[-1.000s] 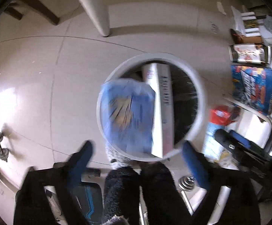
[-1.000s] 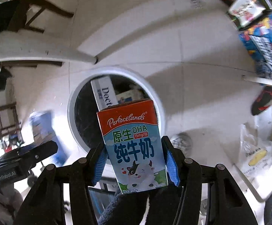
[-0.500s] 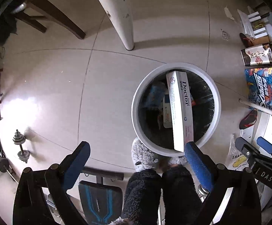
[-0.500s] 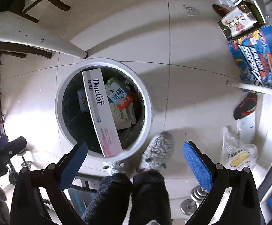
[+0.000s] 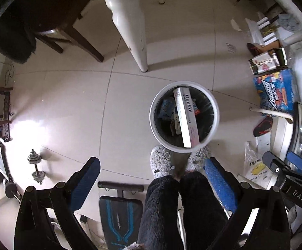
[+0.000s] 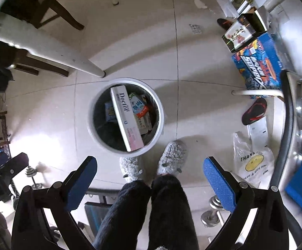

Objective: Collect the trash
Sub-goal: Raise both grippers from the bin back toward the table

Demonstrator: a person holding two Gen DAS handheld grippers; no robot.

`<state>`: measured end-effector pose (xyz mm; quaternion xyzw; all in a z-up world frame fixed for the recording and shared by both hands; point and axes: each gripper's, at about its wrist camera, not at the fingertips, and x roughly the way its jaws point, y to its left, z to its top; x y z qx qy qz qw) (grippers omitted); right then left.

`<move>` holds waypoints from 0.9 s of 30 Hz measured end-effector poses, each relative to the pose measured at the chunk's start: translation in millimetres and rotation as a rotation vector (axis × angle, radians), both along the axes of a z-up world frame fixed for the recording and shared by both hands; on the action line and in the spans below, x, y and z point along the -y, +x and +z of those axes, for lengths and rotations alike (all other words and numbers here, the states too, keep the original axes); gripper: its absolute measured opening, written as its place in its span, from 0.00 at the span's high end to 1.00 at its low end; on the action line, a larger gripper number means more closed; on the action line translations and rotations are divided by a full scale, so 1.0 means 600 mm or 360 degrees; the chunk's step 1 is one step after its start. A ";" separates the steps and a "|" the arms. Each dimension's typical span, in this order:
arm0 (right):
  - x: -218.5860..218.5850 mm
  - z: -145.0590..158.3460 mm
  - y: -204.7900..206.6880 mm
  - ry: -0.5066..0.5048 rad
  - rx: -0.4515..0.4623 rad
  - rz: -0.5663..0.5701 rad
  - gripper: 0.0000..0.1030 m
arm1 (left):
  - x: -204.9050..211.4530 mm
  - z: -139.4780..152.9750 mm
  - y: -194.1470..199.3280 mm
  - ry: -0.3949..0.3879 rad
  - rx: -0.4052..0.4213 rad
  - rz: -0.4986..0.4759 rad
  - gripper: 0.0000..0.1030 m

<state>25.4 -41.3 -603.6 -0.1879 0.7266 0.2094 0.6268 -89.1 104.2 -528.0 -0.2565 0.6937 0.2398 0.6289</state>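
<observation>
Both views look straight down at a white round trash bin (image 5: 184, 117) on the tiled floor (image 5: 67, 108), right in front of the person's grey fuzzy slippers (image 6: 172, 158).

The left gripper (image 5: 152, 184) has its blue pads spread wide with nothing between them. Same for the right gripper (image 6: 151, 180): jaws gaping fully, empty.

The trash is all down inside the bin. A long white carton reading "Doctor" (image 6: 126, 118) leans diagonally, from the far wall down to the near rim, with pink at its lower end. Beside it toward the right wall sits a milk carton (image 6: 139, 106), blue-white with a red-orange end; its print is too small to read. On the left wall side is a blue packet (image 6: 109, 111), also unreadable. A few more small boxes lie under the carton, hard to make out.

Outside the bin, near the right edge of the floor, there's a white plastic bag (image 6: 252, 164) with a yellow smiley, "THANK" partly showing and "HAVE A NICE DAY". Further back a blue box (image 6: 257, 66) with big slanted lettering I can't fully read. A red and black shoe (image 6: 254, 111) lies between them.

A white table leg (image 5: 136, 31) comes down just behind the bin. Dumbbells (image 5: 35, 166) sit at the left, and a black and blue bench pad (image 5: 119, 216) is behind the person's dark fleecy legs (image 5: 182, 208).
</observation>
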 end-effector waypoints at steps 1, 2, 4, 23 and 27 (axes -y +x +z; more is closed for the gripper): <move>0.002 0.027 -0.004 0.0006 0.0006 -0.0004 0.00 | 0.002 0.025 -0.004 0.0008 0.0010 -0.0013 0.00; 0.004 0.050 -0.008 0.0012 0.0011 -0.0011 0.00 | 0.005 0.046 -0.007 0.0015 0.0018 -0.0021 0.00; 0.010 0.099 -0.015 0.0035 0.0011 -0.0016 0.00 | 0.007 0.085 -0.012 0.0020 0.0035 -0.0037 0.00; -0.001 0.523 0.074 0.0442 0.0112 -0.0236 0.00 | -0.038 0.432 0.132 0.0365 0.0420 -0.0081 0.00; -0.010 0.561 0.201 0.0498 0.0182 -0.0329 0.00 | -0.062 0.463 0.258 0.0490 0.0463 -0.0111 0.00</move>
